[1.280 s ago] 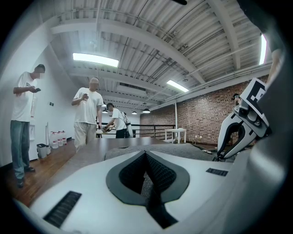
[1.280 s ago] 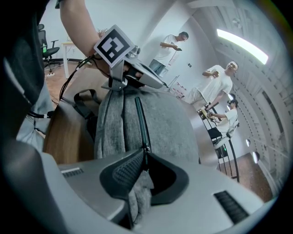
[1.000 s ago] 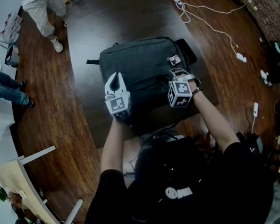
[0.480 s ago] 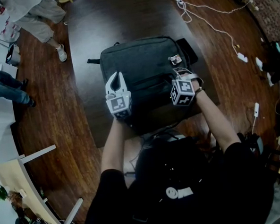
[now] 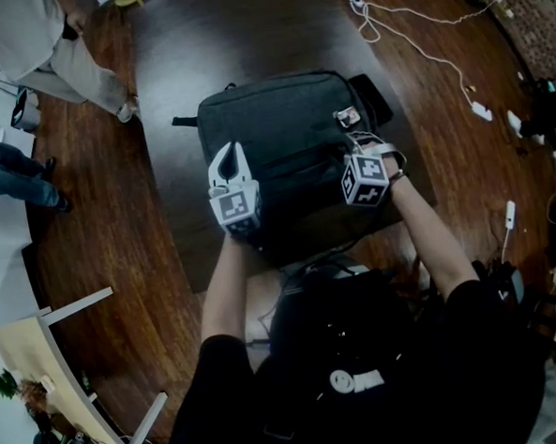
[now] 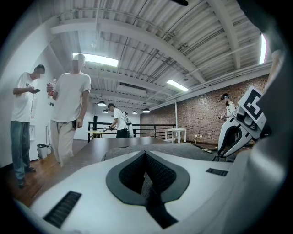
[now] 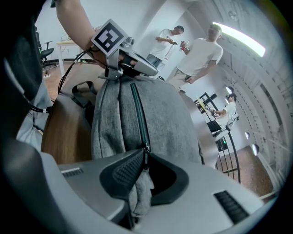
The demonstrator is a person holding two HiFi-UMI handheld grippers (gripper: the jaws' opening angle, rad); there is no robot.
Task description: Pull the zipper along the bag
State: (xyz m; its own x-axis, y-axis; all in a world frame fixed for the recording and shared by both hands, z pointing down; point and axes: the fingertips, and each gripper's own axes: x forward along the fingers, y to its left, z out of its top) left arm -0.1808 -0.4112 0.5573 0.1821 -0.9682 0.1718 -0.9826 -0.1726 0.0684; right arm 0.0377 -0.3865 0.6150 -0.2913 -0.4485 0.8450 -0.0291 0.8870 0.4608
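A grey backpack (image 5: 271, 113) lies flat on the dark table (image 5: 183, 44). My left gripper (image 5: 229, 154) rests on the bag's near left part; in the left gripper view it (image 6: 145, 157) is shut on a fold of the bag's grey fabric (image 6: 183, 148). My right gripper (image 5: 350, 141) is at the bag's right side. In the right gripper view a dark green zipper (image 7: 138, 114) runs along the bag (image 7: 165, 119) down to its slider (image 7: 146, 148), and my right gripper (image 7: 144, 159) is shut on the zipper pull with some grey fabric pinched below it.
A small tag (image 5: 347, 118) and a black strap (image 5: 375, 96) lie at the bag's far right corner. White cables (image 5: 388, 17) trail over the wooden floor at the back right. People (image 5: 61, 51) stand left of the table. A pale desk (image 5: 32, 349) is at the lower left.
My right gripper has shifted a little to the right along the bag. The left gripper has held still. A person at the upper left has walked closer to the table.
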